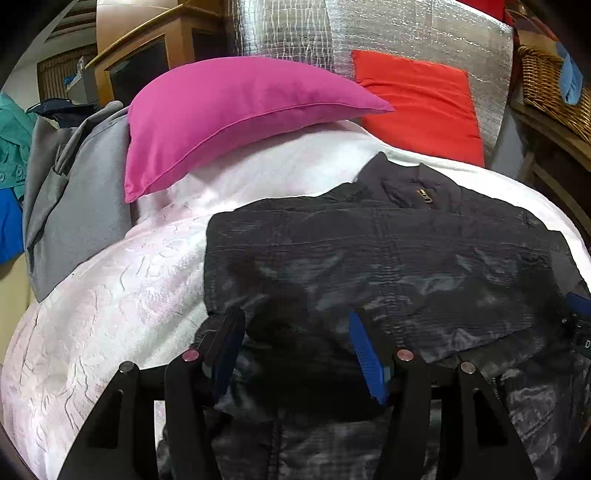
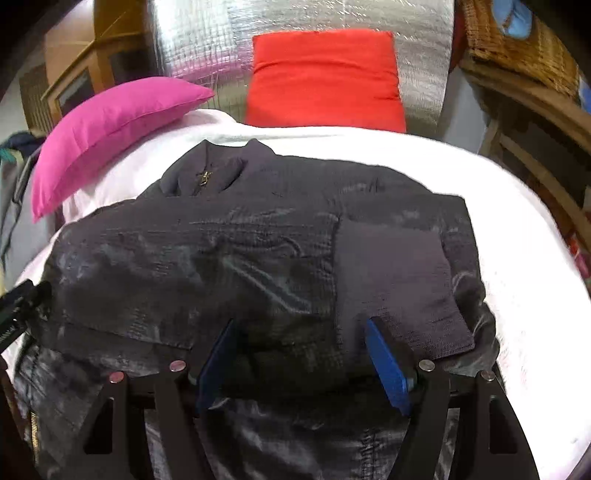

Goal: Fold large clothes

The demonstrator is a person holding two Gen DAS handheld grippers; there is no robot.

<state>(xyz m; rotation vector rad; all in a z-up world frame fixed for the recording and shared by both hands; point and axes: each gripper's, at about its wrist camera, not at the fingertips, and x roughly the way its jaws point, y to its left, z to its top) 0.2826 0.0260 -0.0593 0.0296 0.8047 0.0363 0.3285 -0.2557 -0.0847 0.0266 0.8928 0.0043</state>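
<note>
A dark quilted jacket (image 1: 388, 254) lies on a white bedspread (image 1: 110, 295), collar and brass zipper (image 1: 424, 195) at the far end, sleeves folded across the body. My left gripper (image 1: 295, 325) is open, its blue pads just above the jacket's near left part. The right wrist view shows the same jacket (image 2: 240, 258) with a ribbed cuff (image 2: 399, 280) lying on its right side. My right gripper (image 2: 301, 332) is open over the jacket's near hem, beside that cuff. Each gripper shows at the edge of the other's view.
A pink pillow (image 1: 229, 118) and a red pillow (image 1: 421, 99) lie at the head of the bed against a silver foil panel (image 1: 406, 33). Grey cloth (image 1: 74, 206) is piled at the left. A wicker basket (image 2: 517, 40) sits on wooden shelving at the right.
</note>
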